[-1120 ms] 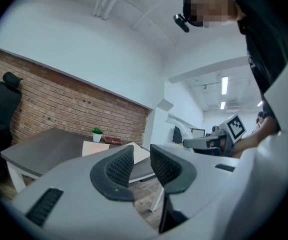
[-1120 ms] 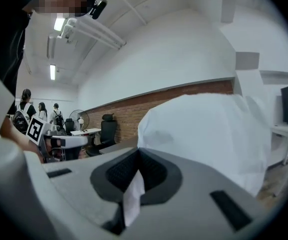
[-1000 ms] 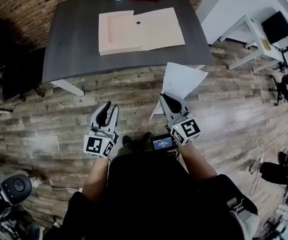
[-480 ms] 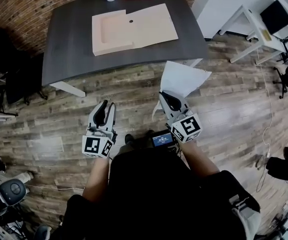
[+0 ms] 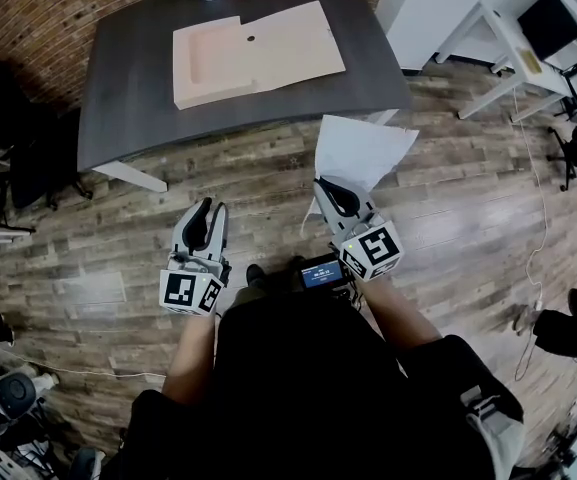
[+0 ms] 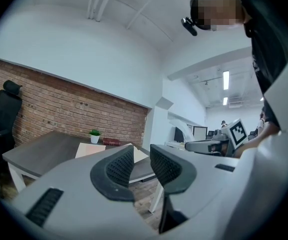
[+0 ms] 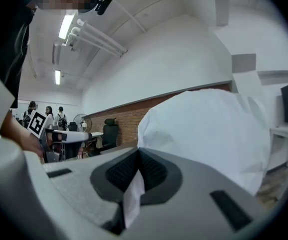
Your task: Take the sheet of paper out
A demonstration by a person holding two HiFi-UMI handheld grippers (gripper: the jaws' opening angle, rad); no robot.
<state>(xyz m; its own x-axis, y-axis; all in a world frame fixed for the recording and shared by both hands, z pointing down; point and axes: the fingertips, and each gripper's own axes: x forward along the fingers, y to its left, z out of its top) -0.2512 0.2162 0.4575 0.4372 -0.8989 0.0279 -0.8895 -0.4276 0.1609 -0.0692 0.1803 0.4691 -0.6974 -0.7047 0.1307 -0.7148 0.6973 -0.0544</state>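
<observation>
Right claw: clamped tight on the sheet of paper, which fans up right of centre, over the floor.
Left claw: jaws a bit apart, nothing in them.
Changed: the table and open folder have slid further to the upper left than a second ago. I'd say I'm backing off and the paper's out.
Hidden: the sheet's lower edge, behind my claw.

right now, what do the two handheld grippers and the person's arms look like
Both the left gripper and right gripper are light grey plastic with black ribbed pads; each carries a white cube with black square markers. The person wears a black top, forearms uncovered.
</observation>
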